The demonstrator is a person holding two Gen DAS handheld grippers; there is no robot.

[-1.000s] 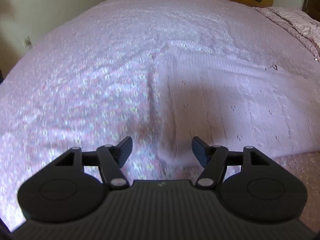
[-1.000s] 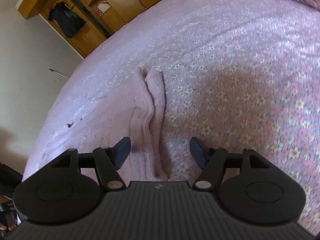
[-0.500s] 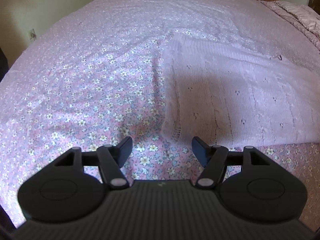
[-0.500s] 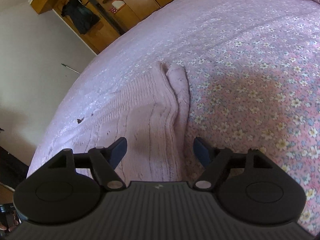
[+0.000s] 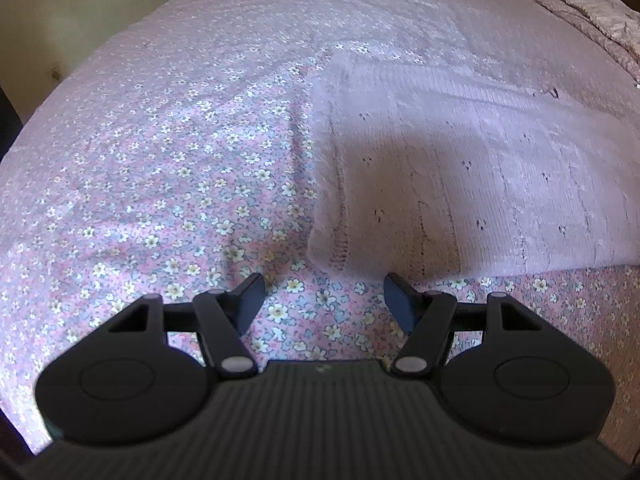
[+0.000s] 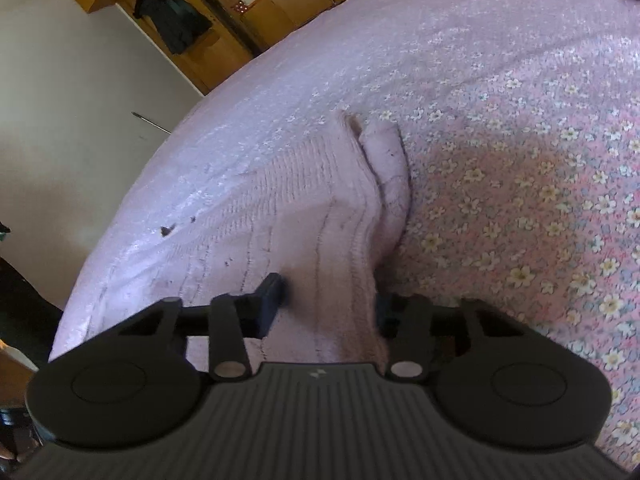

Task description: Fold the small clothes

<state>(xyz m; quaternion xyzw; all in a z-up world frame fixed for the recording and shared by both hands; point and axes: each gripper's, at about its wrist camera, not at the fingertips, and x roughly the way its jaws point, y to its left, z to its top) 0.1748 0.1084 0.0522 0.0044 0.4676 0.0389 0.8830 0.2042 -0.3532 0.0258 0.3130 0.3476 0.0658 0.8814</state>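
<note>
Where the pink knitted garment (image 6: 320, 216) is spread on the flowered bed (image 6: 520, 160), its bunched edge at the lower centre is being closed upon by the right claw (image 6: 328, 300). The left claw (image 5: 323, 300) is held open, empty, below the garment's corner.

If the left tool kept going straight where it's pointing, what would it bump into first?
Probably the flowered bedsheet: the left tool stands open over bare sheet. The near corner of the pink knitted garment lies just ahead, so it may meet that instead; depth is hard to judge.
</note>
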